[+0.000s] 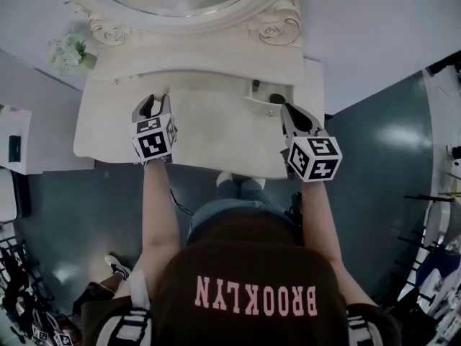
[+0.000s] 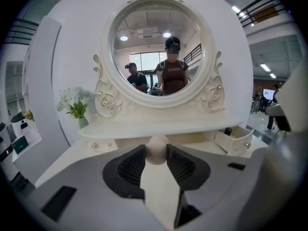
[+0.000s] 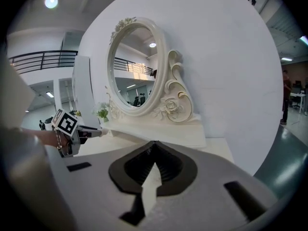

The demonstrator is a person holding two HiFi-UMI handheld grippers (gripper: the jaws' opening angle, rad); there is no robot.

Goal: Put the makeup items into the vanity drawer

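A small round beige makeup sponge (image 2: 156, 149) sits pinched between the dark ribbed pads of my left gripper (image 2: 156, 153), held above the cream vanity top (image 1: 209, 132). In the head view that gripper (image 1: 156, 103) hovers over the left half of the vanity. A small vanity drawer (image 1: 261, 99) stands pulled out at the right, under the shelf, with a dark item (image 1: 276, 98) in it; the drawer (image 2: 235, 139) also shows at the right of the left gripper view. My right gripper (image 1: 285, 111) hangs just right of the drawer, its jaws (image 3: 153, 146) shut with nothing between them.
An ornate oval mirror (image 2: 159, 52) rises behind the shelf and reflects two people. A vase of white flowers (image 1: 68, 51) stands at the shelf's left end. A second small drawer (image 2: 98, 145) at the left is closed. White cabinets (image 1: 14, 146) flank the vanity's left side.
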